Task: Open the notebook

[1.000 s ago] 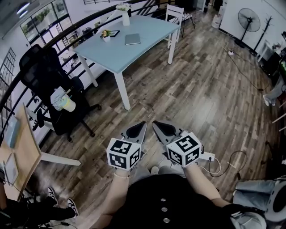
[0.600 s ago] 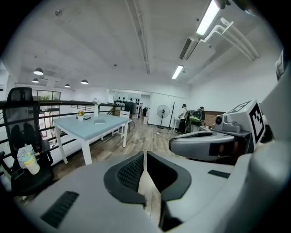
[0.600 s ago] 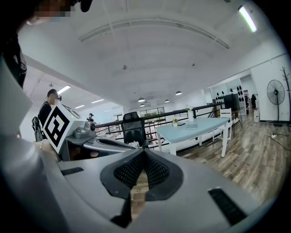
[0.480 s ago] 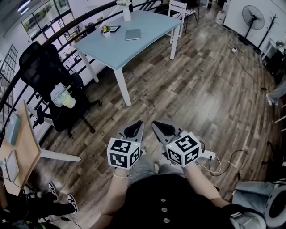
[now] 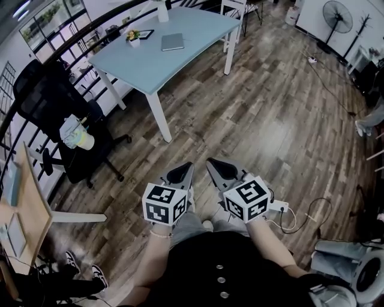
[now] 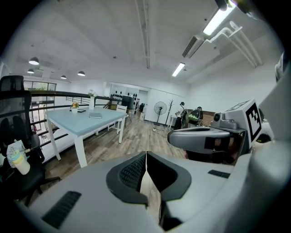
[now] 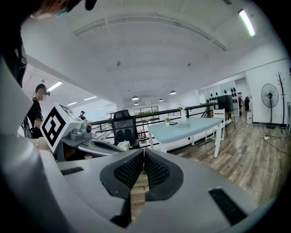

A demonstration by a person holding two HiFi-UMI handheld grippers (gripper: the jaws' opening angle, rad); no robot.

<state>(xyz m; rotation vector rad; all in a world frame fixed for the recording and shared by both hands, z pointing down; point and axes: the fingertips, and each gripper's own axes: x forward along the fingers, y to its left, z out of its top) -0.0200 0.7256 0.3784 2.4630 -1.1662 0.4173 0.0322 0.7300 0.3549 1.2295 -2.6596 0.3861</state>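
Note:
The grey notebook (image 5: 173, 41) lies closed on the light blue table (image 5: 198, 30) far across the room. It is small in the left gripper view (image 6: 95, 115) and the right gripper view (image 7: 183, 127). My left gripper (image 5: 182, 172) and right gripper (image 5: 217, 168) are held side by side close to the body, over the wooden floor. Both point toward the table. In its own view the left gripper (image 6: 146, 155) has its jaws together with nothing between them. The right gripper (image 7: 144, 152) is likewise shut and empty.
A black office chair (image 5: 54, 114) with a cup in a bag (image 5: 78, 135) stands left of the table. A wooden desk (image 5: 27, 204) is at the near left. A plant pot (image 5: 133, 37), a tablet (image 5: 146, 34), a standing fan (image 5: 336, 13) and floor cables (image 5: 300, 216) are in view.
Both grippers stay shut and side by side before the body. The table and chair have shifted slightly in the head view as the person moves.

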